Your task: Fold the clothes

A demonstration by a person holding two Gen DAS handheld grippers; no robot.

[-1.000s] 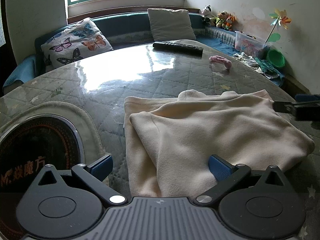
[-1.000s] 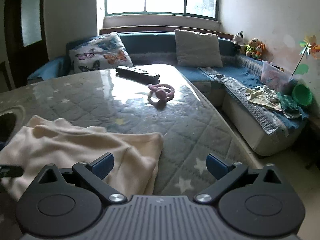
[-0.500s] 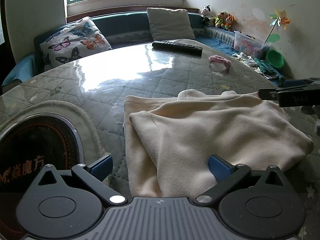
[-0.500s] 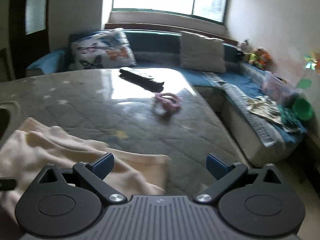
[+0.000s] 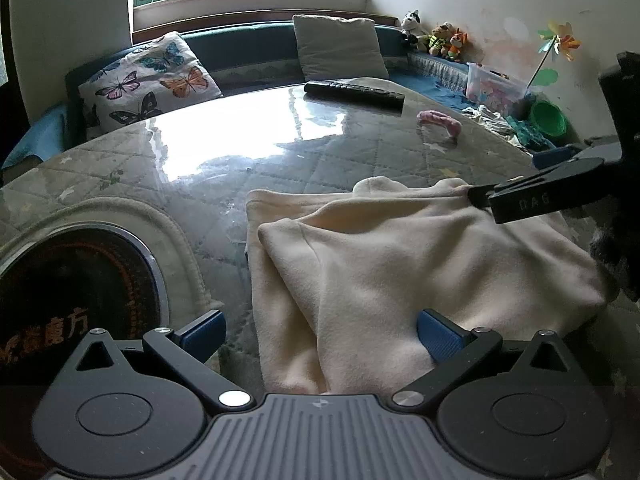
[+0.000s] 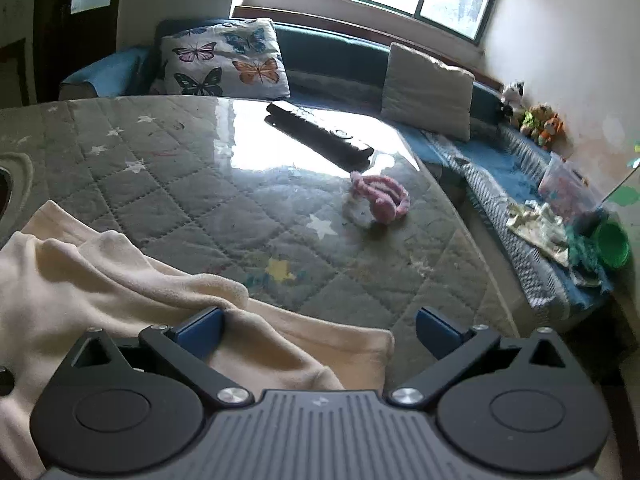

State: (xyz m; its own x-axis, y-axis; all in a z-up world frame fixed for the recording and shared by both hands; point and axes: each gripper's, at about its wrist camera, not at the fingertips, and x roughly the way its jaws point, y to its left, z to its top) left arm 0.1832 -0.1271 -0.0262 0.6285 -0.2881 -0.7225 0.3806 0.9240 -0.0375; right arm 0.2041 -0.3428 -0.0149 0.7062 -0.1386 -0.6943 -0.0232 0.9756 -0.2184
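Note:
A cream fleece garment (image 5: pixel 400 264) lies partly folded on the glass-topped quilted table (image 5: pixel 224 168). My left gripper (image 5: pixel 320 334) is open over its near edge, the right pad resting on the cloth. In the left wrist view the right gripper's black finger reaches in from the right over the garment's far right corner. In the right wrist view the same garment (image 6: pixel 100 288) fills the lower left. My right gripper (image 6: pixel 320 330) is open above its right hem, the left pad touching a fold of the fleece.
A black remote (image 6: pixel 316 132) and a pink fluffy band (image 6: pixel 380 198) lie further back on the table. A round dark cooktop (image 5: pixel 60 288) sits at the left. Behind are a sofa with a butterfly cushion (image 5: pixel 152 80), a grey cushion (image 6: pixel 428 88) and toys (image 5: pixel 444 38).
The right gripper has moved forward and inward over the garment's far right corner, tilting its view. The left gripper and the garment have hardly moved.

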